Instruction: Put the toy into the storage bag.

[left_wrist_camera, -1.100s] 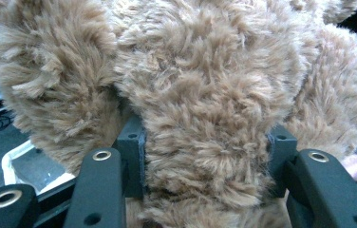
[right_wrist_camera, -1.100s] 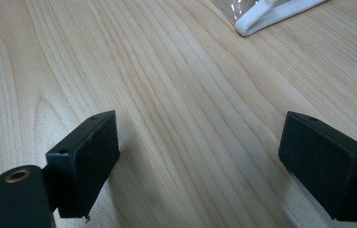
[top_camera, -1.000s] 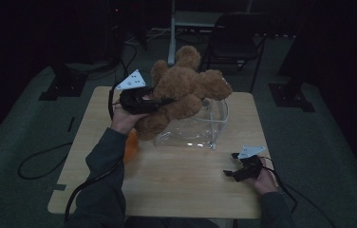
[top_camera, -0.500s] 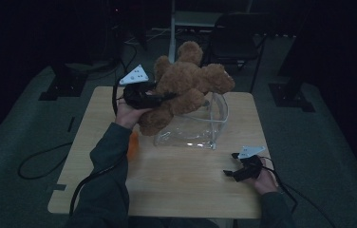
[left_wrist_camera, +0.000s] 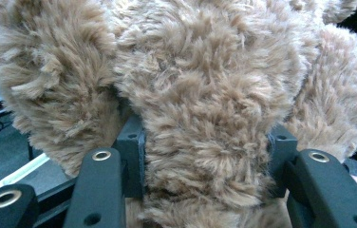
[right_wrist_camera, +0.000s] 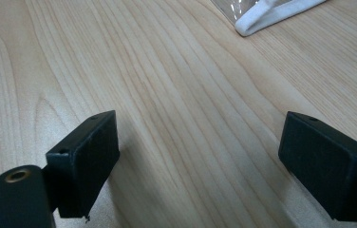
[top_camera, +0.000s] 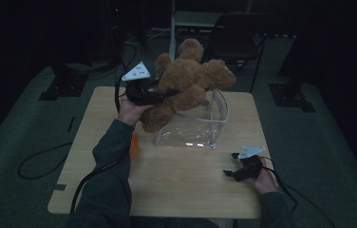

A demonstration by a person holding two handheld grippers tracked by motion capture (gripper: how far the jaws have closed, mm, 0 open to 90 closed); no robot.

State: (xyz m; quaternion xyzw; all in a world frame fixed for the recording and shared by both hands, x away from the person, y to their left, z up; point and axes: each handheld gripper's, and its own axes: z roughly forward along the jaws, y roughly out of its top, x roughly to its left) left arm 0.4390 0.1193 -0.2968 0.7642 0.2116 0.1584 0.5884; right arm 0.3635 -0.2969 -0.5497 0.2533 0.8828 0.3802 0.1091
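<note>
My left gripper (top_camera: 167, 91) clamps the fluffy brown teddy bear (top_camera: 186, 80) above the clear bag (top_camera: 200, 128) near the table's (top_camera: 176, 180) far edge; my right gripper (top_camera: 231, 172) rests with jaws apart

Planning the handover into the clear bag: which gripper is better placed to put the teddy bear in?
Left. The left gripper already clamps the teddy bear just above the clear bag. The right gripper rests open near the table's front edge, holding nothing.
</note>
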